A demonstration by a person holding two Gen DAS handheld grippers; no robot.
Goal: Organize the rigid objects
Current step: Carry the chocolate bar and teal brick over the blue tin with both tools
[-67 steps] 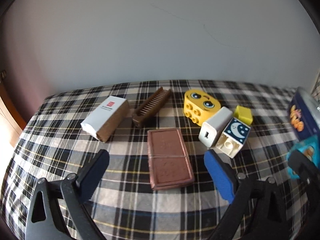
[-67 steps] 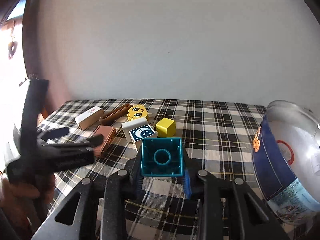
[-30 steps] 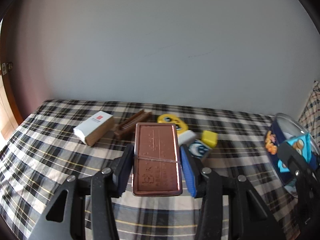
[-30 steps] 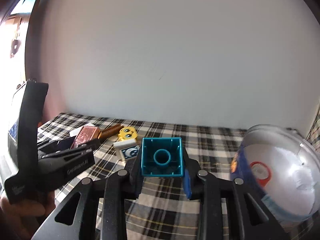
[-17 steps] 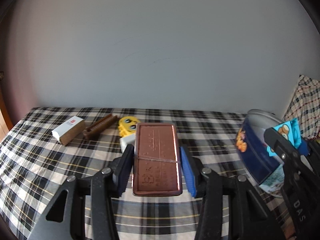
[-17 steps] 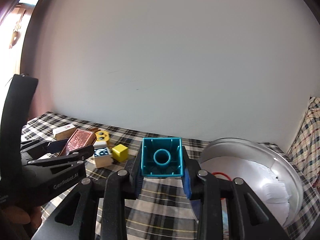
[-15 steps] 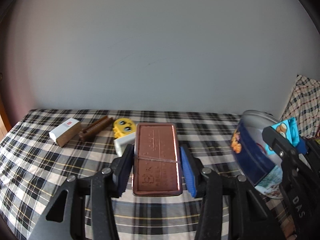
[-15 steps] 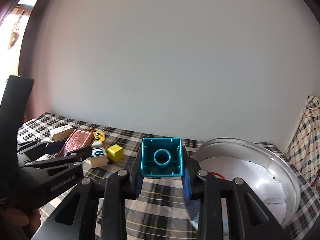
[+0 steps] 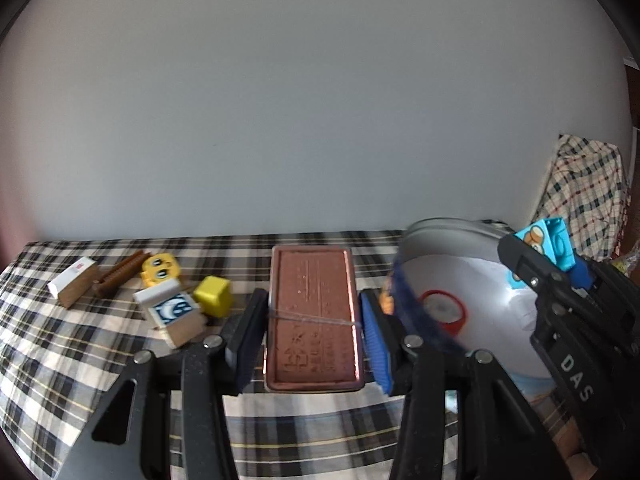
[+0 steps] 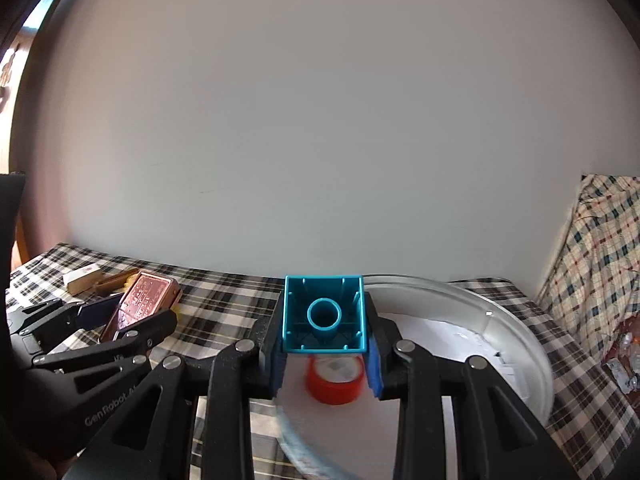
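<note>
Two claws loaded, tin (image 10: 520, 332) rim near

Bedspread (image 9: 100, 360) is black, white and tan plaid. On it: a yellow cube (image 9: 213, 295), a yellow smiley block (image 9: 160, 270), a brown comb (image 9: 119, 273). Copper-brown tin (image 9: 314, 316), teal brick (image 10: 325, 314), silver bowl (image 10: 508, 330) with red tape (image 10: 334, 380) inside.

We see a bed in black-and-white plaid cloth (image 9: 80, 360), far left a white-topped box (image 9: 72, 286), brown comb (image 9: 118, 274), yellow face block (image 9: 160, 272), moon block (image 9: 174, 314), yellow cube (image 9: 214, 295), right a round tin (image 9: 472, 292)
</note>
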